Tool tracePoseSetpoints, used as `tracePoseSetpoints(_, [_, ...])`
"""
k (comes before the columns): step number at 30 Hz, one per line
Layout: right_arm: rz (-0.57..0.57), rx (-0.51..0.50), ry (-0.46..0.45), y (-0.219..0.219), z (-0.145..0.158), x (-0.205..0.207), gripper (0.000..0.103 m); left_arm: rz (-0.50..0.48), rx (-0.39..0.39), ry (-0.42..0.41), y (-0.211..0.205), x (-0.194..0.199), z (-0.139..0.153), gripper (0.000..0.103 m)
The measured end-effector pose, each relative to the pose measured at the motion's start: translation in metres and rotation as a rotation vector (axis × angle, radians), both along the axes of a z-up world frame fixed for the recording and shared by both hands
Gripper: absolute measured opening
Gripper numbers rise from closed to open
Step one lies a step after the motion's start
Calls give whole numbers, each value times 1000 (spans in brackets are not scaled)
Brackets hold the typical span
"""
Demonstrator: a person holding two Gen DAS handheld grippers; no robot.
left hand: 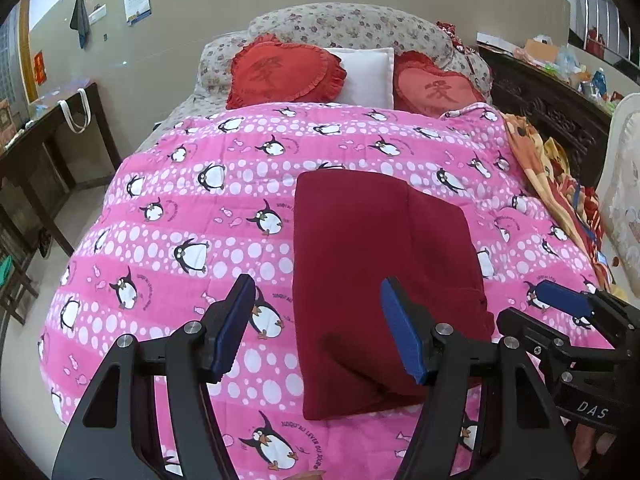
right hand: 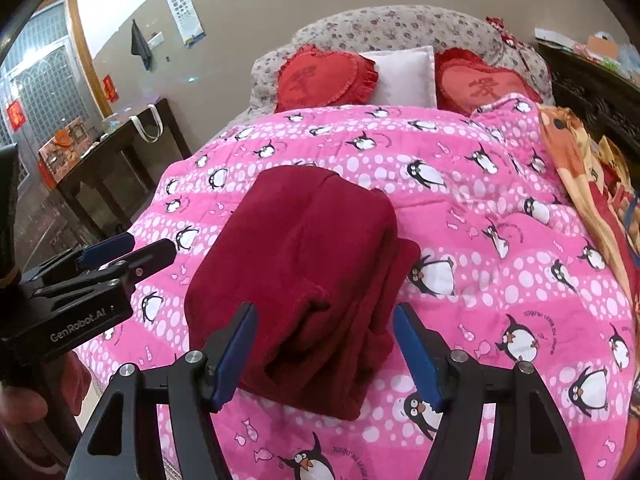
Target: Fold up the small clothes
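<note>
A dark red garment (left hand: pixel 372 280) lies folded into a thick rectangle on the pink penguin quilt (left hand: pixel 180 220). It also shows in the right wrist view (right hand: pixel 304 280). My left gripper (left hand: pixel 318 328) is open and empty, held above the garment's near left edge. My right gripper (right hand: pixel 324 352) is open and empty, held above the garment's near edge. The right gripper (left hand: pixel 568 304) shows at the right of the left wrist view. The left gripper (right hand: pixel 120 252) shows at the left of the right wrist view.
Two red heart cushions (left hand: pixel 284 72) and a white pillow (left hand: pixel 368 76) lie at the head of the bed. A dark side table (left hand: pixel 44 144) stands to the left. A carved dark cabinet (left hand: pixel 552 108) with clutter and an orange patterned blanket (left hand: pixel 540 160) are on the right.
</note>
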State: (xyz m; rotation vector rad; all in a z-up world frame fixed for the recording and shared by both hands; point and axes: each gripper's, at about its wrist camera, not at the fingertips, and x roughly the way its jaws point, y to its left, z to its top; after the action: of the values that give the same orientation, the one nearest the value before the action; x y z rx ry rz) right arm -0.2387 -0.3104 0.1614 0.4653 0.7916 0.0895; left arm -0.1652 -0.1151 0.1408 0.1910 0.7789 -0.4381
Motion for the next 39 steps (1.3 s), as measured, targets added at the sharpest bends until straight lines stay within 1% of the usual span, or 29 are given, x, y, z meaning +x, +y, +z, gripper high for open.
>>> tracePoseSetpoints(7, [12,-23,1,5,2,2,68,2,-6,9,2,2,-3,65])
tracePoseSetpoints(16, [18,-16,13,7,-1,3,68,-1,1,10,5,6,-7,65])
tracePoseSetpoints(25, [20,-5,33,6,-8,6,68,-7,16,15,-1,8,-12,65])
tracePoseSetpoints(39, [28,-1,54,7,-15,13,68,3,19,37,-1,14,-20,65])
